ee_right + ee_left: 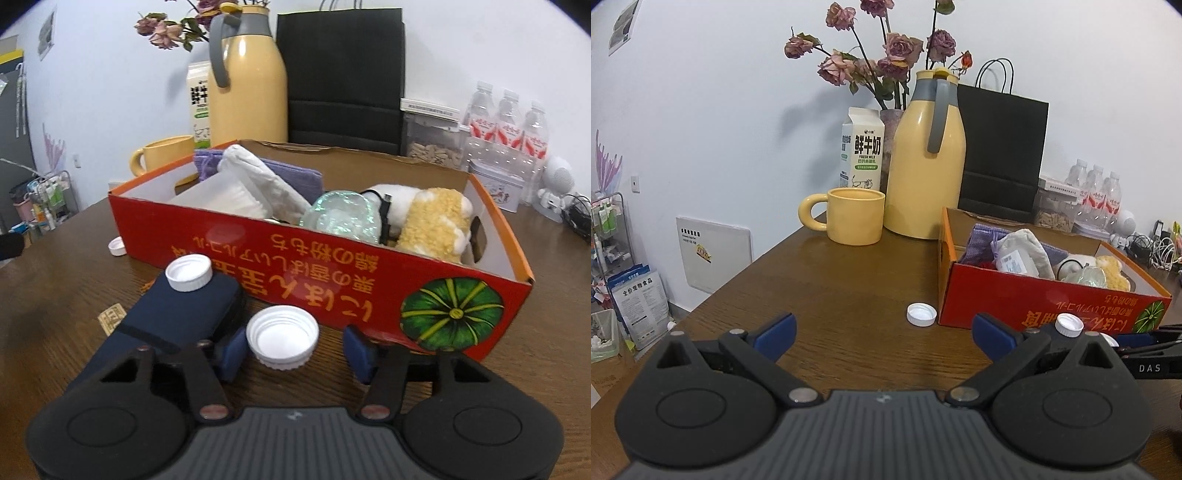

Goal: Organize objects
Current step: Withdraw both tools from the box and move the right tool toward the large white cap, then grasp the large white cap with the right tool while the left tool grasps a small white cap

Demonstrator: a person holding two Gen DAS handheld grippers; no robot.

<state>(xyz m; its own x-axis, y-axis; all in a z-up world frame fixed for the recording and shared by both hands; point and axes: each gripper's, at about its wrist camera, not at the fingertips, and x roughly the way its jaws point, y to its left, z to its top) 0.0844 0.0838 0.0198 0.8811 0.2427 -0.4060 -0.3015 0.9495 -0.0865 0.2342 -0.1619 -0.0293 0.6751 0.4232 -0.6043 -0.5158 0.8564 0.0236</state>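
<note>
White ribbed plastic cap [282,336], open side up, lies on the wood-grain table [74,266] between the right gripper's [293,350] part-spread blue pads, touching neither; beyond, glossy red cardboard box [332,273]. Left gripper [882,334] spread wide, empty.

In the left wrist view its own right finger [991,334] hides the lower part of a white cap [1069,325]; the red box [258,254] conceals the bases of its contents; the dried roses [166,26] are cut off at the right view's top edge
</note>
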